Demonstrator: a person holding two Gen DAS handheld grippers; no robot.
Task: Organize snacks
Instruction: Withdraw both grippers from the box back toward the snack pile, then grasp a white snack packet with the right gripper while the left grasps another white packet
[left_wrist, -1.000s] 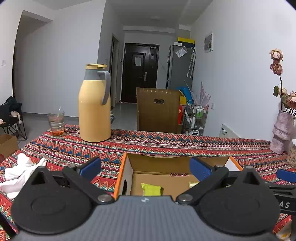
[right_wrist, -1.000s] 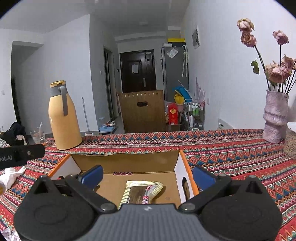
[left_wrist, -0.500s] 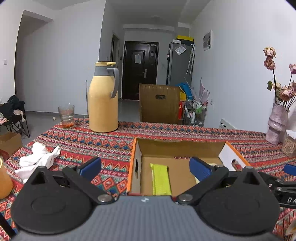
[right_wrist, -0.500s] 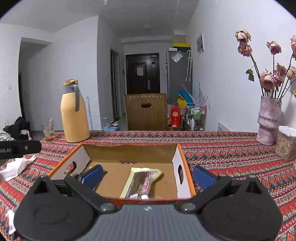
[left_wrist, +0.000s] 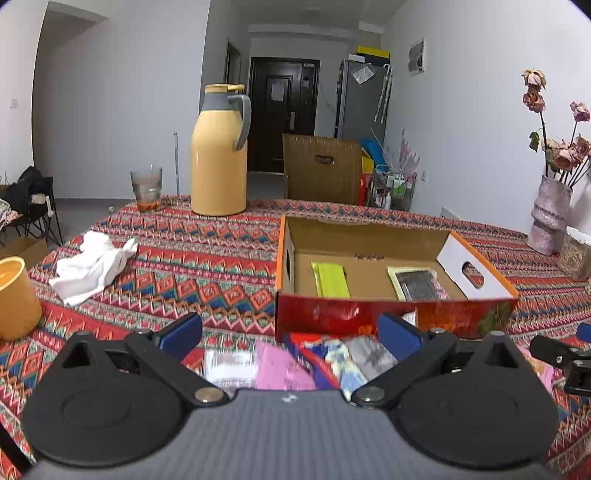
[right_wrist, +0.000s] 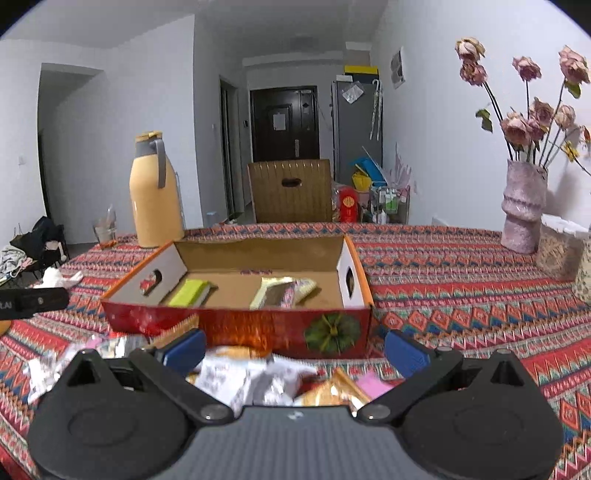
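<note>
Both jaws spread wide, empty: left gripper (left_wrist: 290, 334), right gripper (right_wrist: 293, 347) above loose snack packets (right_wrist: 258, 376) on patterned tablecloth (right_wrist: 461, 288). Open cardboard box (right_wrist: 236, 328) just beyond holds green packet (right_wrist: 188, 291) and brown bar (right_wrist: 277, 293). Packet print too blurred to read.

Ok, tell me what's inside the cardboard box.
The cardboard box holds two snacks: a yellow-green packet on its left and a cream-and-brown wrapper right of centre. Its near wall hides the front strip of the floor.
</note>
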